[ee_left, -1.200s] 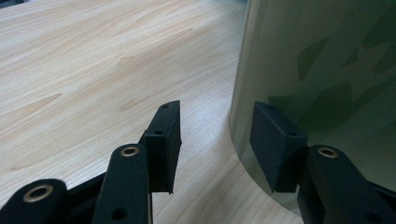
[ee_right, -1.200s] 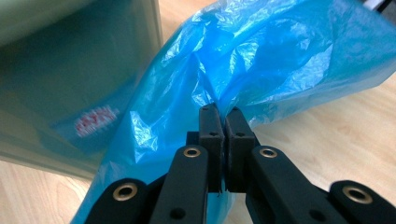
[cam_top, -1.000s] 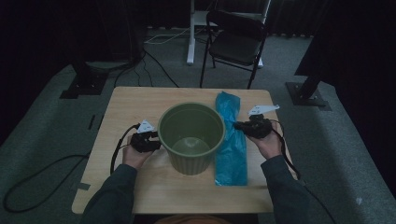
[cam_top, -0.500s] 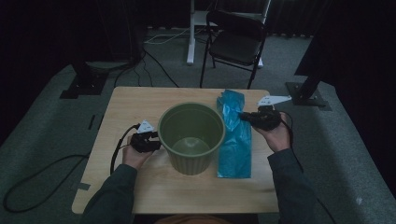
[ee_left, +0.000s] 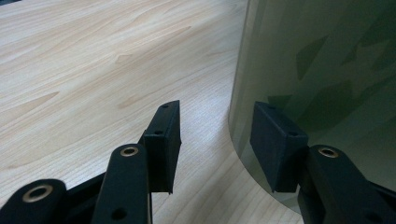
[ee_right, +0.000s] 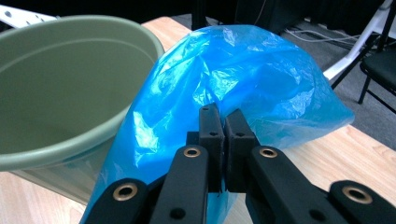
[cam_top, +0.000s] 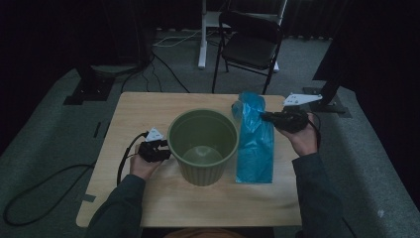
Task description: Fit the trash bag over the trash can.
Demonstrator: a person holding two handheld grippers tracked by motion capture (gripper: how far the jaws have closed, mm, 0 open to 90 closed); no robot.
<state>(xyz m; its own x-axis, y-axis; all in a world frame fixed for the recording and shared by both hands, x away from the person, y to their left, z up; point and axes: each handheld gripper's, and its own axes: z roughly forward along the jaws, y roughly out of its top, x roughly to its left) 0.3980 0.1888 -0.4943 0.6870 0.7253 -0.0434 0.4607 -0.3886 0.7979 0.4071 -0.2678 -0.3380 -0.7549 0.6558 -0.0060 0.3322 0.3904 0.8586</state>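
Observation:
A green plastic bin [cam_top: 203,144] stands upright and empty in the middle of the wooden table [cam_top: 148,109]. A blue plastic bag [cam_top: 255,148] lies just right of it, its far end raised off the table. My right gripper [cam_top: 265,117] is shut on that raised end, and in the right gripper view the jaws [ee_right: 223,116] pinch a fold of the blue bag [ee_right: 243,70] beside the bin's rim [ee_right: 60,135]. My left gripper [cam_top: 161,150] rests low against the bin's left side. Its jaws [ee_left: 215,135] stand open over bare table, one pad close to the bin wall [ee_left: 327,70].
A black folding chair [cam_top: 252,44] and a white stand leg [cam_top: 202,34] are on the carpet beyond the table. Cables [cam_top: 163,64] run across the floor, and black stand bases [cam_top: 91,89] sit at the far left and far right. The bag reaches toward the table's near edge.
My right gripper has risen and drifted toward the far side, pulling the bag's far end up off the table. The left gripper and the bin have not moved.

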